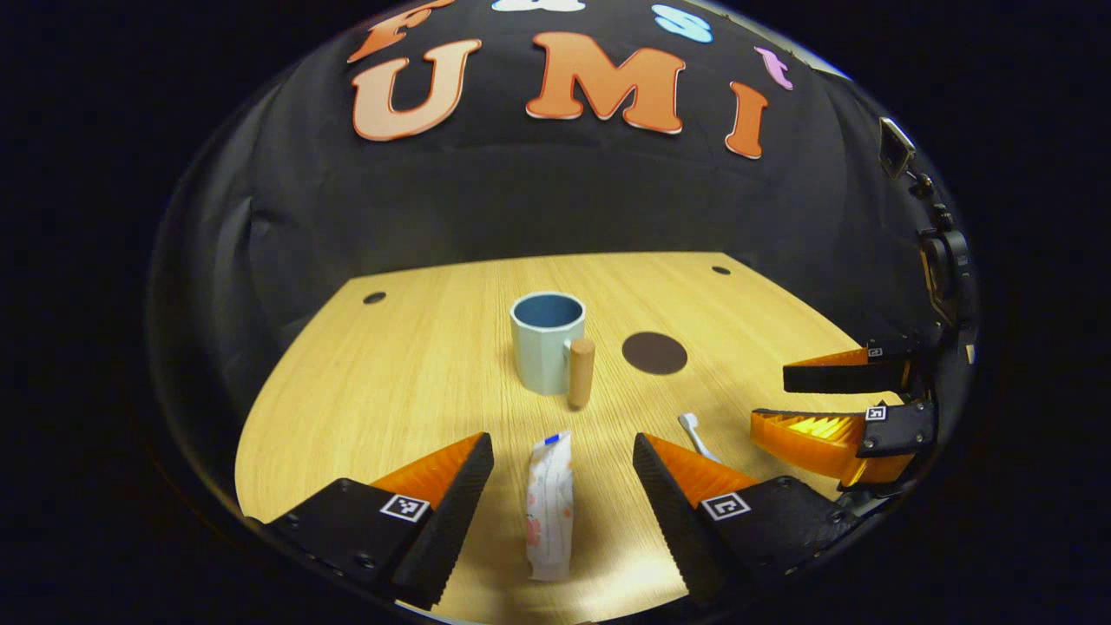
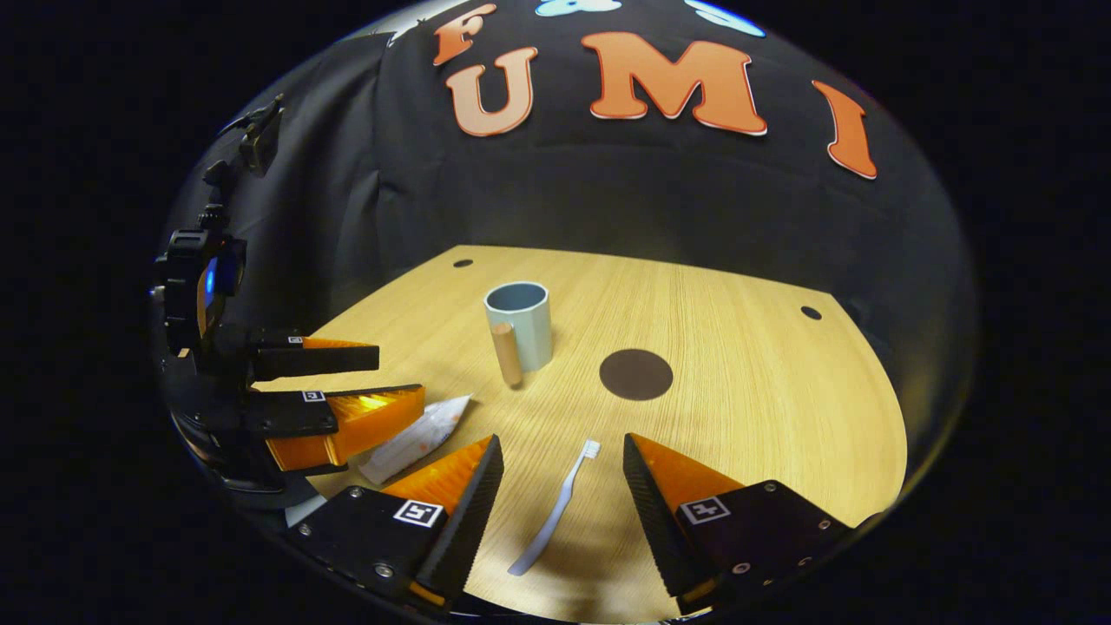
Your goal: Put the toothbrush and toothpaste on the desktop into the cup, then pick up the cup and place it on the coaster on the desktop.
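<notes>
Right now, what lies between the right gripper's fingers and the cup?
In the right gripper view, the toothbrush lies between the open right gripper fingers; beyond it, bare desktop up to the cup.

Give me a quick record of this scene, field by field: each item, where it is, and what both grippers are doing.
cup: upright on table, empty, wooden handle
coaster: dark disc, bare, beside cup
toothpaste: flat on table, between left gripper fingers, not gripped
toothbrush: flat on table, between right gripper fingers, not gripped
left gripper: open
right gripper: open
</notes>
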The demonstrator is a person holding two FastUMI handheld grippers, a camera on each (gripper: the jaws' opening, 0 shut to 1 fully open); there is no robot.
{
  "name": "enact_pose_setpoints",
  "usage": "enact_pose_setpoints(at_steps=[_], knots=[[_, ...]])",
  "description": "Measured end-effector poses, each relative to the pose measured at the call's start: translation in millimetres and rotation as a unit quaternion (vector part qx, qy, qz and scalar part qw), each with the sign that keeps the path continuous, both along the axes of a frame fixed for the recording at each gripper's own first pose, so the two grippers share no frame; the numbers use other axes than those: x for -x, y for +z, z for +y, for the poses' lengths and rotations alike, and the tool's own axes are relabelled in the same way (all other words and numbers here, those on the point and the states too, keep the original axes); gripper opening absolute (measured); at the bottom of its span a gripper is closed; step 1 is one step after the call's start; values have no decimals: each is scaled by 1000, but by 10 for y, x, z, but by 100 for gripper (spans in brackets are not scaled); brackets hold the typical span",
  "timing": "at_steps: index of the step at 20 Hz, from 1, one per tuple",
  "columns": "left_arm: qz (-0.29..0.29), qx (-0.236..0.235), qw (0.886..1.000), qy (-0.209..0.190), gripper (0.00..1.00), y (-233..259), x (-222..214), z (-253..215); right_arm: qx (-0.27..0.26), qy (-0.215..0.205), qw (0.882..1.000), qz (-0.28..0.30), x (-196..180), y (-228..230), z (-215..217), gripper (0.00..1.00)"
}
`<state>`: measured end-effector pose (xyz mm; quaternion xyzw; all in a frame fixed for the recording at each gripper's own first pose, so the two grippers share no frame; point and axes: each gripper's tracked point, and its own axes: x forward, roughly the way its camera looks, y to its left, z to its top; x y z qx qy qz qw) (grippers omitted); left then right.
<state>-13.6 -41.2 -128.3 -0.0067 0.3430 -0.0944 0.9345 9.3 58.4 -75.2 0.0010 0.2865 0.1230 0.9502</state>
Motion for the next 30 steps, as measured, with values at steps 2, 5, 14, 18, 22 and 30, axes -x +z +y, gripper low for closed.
enact_pose_setpoints(at_steps=[2,5,14,18,22,30], knots=[[53,21,998,-5,96,-163,51,-60,-17,18,998,53,76,-163,112,81],[120,36,992,-12,95,-409,162,-74,-23,21,993,110,121,-436,180,80],[230,33,972,-17,90,-812,258,-7,13,0,983,181,107,-812,103,71],[248,13,969,-9,74,-865,223,49,30,-5,976,214,153,-985,89,60],[259,0,966,0,59,-899,183,126,41,-6,976,212,131,-975,56,41],[268,-18,963,20,21,-989,128,190,1,-21,979,202,55,-988,67,11]])
